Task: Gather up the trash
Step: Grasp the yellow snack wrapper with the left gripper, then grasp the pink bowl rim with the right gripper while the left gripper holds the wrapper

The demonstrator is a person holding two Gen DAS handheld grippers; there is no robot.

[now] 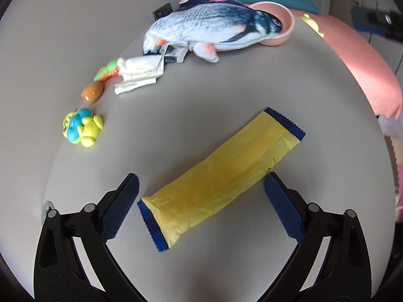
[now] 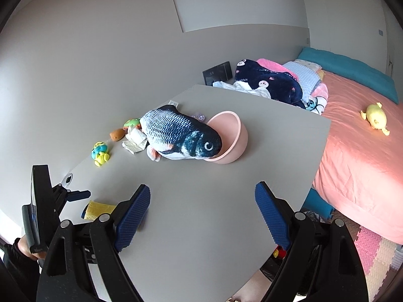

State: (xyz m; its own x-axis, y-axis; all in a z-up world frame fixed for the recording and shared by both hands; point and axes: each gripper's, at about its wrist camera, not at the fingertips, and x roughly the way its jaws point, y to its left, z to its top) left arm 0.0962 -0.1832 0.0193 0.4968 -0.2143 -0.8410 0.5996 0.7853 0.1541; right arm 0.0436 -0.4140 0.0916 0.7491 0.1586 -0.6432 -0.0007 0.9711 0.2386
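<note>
A flat yellow wrapper with blue ends (image 1: 221,176) lies diagonally on the grey table (image 1: 201,95). My left gripper (image 1: 201,188) is open just above it, one finger on each side, not touching it. A corner of the wrapper (image 2: 97,210) shows in the right wrist view beside the left gripper's body (image 2: 45,209). Crumpled white paper (image 1: 141,71) lies by the plush fish's tail; it also shows in the right wrist view (image 2: 136,141). My right gripper (image 2: 202,198) is open and empty above the table's near part.
A plush fish (image 1: 211,29) rests with its head in a tipped pink bowl (image 1: 279,25). Small toys (image 1: 83,128) line the table's left edge. A pink bed (image 2: 360,146) with a yellow toy (image 2: 376,118) stands to the right, clothes (image 2: 272,83) piled behind the table.
</note>
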